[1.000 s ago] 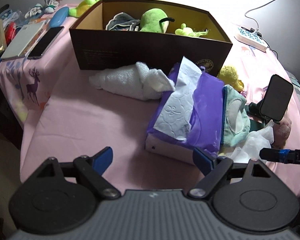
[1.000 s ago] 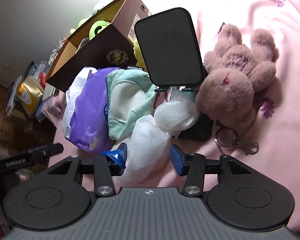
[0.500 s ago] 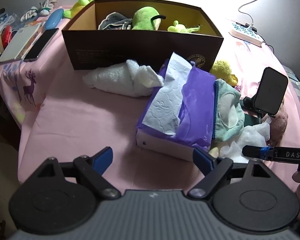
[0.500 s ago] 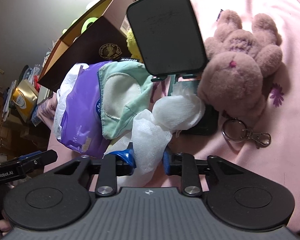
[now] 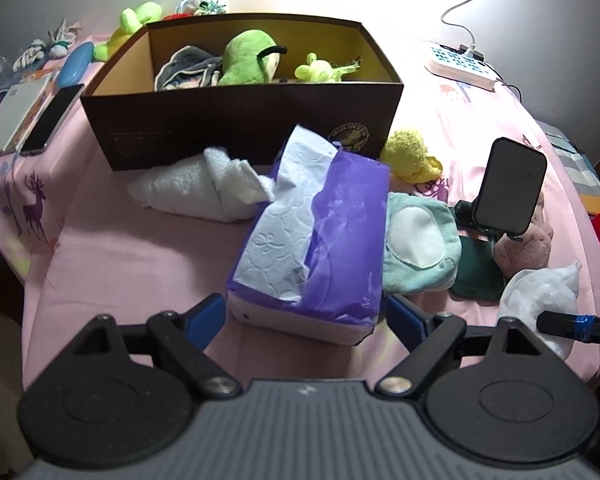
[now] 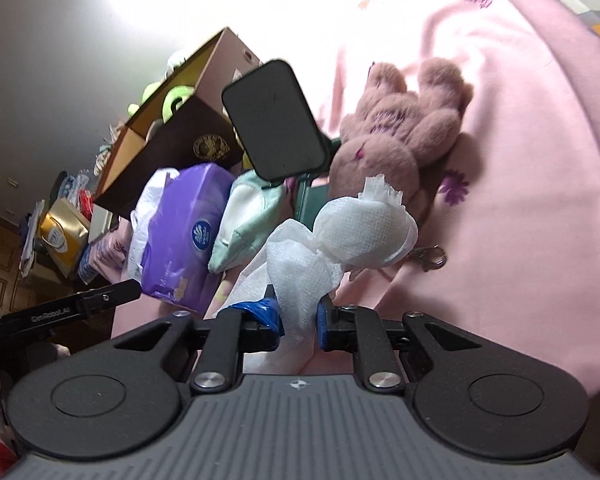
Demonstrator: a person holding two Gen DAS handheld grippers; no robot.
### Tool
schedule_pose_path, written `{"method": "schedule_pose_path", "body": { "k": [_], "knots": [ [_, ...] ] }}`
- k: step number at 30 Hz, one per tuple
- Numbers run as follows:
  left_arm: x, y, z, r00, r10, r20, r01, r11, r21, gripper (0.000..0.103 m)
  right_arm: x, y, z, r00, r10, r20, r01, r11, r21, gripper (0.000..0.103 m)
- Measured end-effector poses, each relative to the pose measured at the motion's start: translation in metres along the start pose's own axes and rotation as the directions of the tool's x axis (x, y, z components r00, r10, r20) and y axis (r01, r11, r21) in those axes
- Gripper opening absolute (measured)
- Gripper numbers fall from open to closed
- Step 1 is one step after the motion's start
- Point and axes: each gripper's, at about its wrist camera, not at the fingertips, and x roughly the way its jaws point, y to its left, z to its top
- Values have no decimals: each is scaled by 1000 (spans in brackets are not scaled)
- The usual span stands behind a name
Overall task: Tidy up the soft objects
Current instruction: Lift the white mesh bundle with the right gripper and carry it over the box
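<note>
Where pink sheet (image 5: 140, 248) spreads — right gripper (image 6: 297, 316) pinching white cloth (image 6: 340, 240), left gripper (image 5: 304, 314) open

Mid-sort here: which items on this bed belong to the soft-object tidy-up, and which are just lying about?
Part of the job:
right gripper, shut on white cloth
brown box
pink plush bear
yellow plush
mint pouch
white towel

Lying about:
phone stand
power strip
phone
tissue pack, unclear
</note>
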Motion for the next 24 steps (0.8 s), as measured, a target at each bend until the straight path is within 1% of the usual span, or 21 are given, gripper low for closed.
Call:
{"method": "schedule_pose_path", "body": {
  "k": [4, 6, 10, 13, 16, 19, 21, 24],
  "knots": [
    [-3, -7, 3, 1000, -10, 22, 10, 1000, 23, 88, -20, -2, 11, 997, 27, 68, -29, 999, 28, 0],
    [-4, -8, 5, 999, -21, 35, 20, 999, 29, 88, -31, 2, 22, 993, 50, 111, -52, 998, 21, 0],
    [-6, -7, 13, 998, -35, 54, 32, 998, 48, 88, -48, 25, 52, 978, 91, 187, -88, 996, -24, 0],
    [-9, 1, 19, 997, -35, 76, 31, 998, 56, 88, -51, 51, 81, 967, 128, 221, -113, 990, -81, 0],
    [-11, 16, 25, 996, -29, 89, 25, 999, 47, 88, -40, 81, 107, 959, 155, 236, -125, 983, -137, 0],
    [-11, 35, 29, 996, -4, 91, 0, 999, 39, 88, -19, 113, 132, 957, 156, 243, -105, 972, -209, 0],
    [-9, 49, 31, 996, 5, 84, -7, 1000, 27, 88, 0, 134, 147, 961, 142, 238, -77, 961, -264, 0],
    [-7, 72, 32, 997, 26, 79, -26, 1000, 9, 88, 40, 162, 167, 972, 98, 212, -19, 939, -344, 0]
  ]
}}
